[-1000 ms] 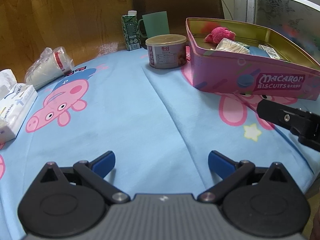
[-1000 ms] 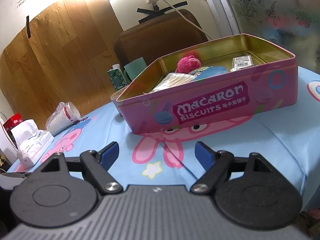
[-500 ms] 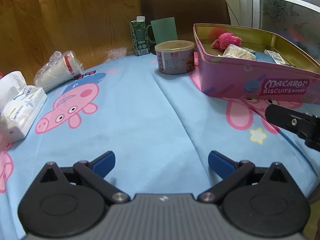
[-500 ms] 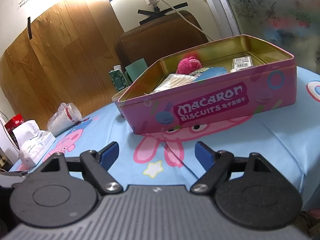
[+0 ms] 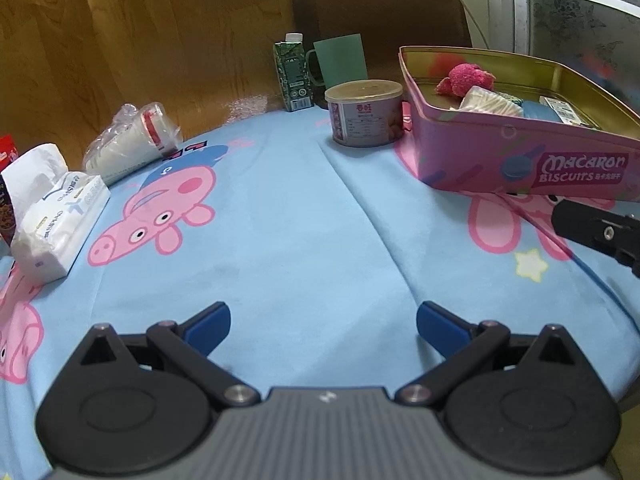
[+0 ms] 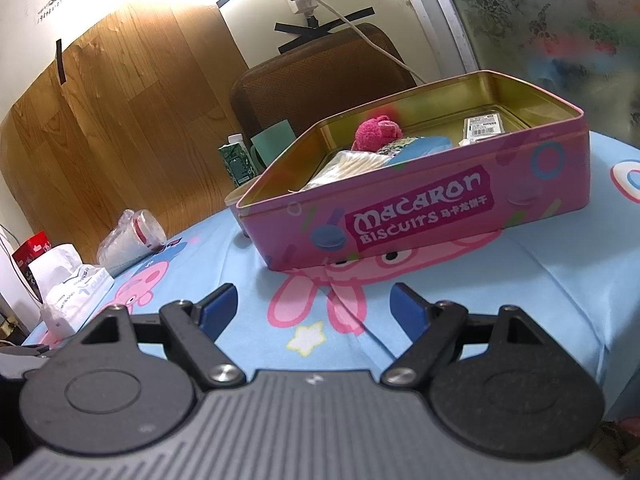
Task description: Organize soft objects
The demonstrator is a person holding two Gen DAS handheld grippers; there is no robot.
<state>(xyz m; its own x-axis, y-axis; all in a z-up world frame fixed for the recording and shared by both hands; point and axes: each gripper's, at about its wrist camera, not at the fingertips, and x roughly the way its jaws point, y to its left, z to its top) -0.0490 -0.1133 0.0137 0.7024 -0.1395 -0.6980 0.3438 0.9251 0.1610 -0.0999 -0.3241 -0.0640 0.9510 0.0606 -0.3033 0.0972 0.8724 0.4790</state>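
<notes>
Tabletop (image 5: 312, 216), under a blue cartoon-pig cloth: it carries every item noted below.

Pink biscuit tin (image 6: 420, 216), lid off: it stands ahead of my right tongs (image 6: 314, 306) and just beyond them, its long printed side turned toward me. From my left tongs (image 5: 320, 320) it lies forward and well to the right. I judge the right hand the nearer for any move into the tin.

Contents of the tin: a pink plush toy (image 6: 378, 132) at the far left corner, a white ribbed cloth (image 6: 348, 164) in front of it, a blue soft item (image 6: 424, 146) beside that, and a barcoded packet (image 6: 484, 125) toward the right end. The soft things appear already gathered here.

Outside the tin: a tissue pack (image 5: 60, 224) at the left edge, a bagged stack of cups (image 5: 132, 144) on its side, a round can (image 5: 364, 112) just beside the tin, and a green carton (image 5: 293, 76) behind.

Both tongs stand spread wide, holding nothing.
</notes>
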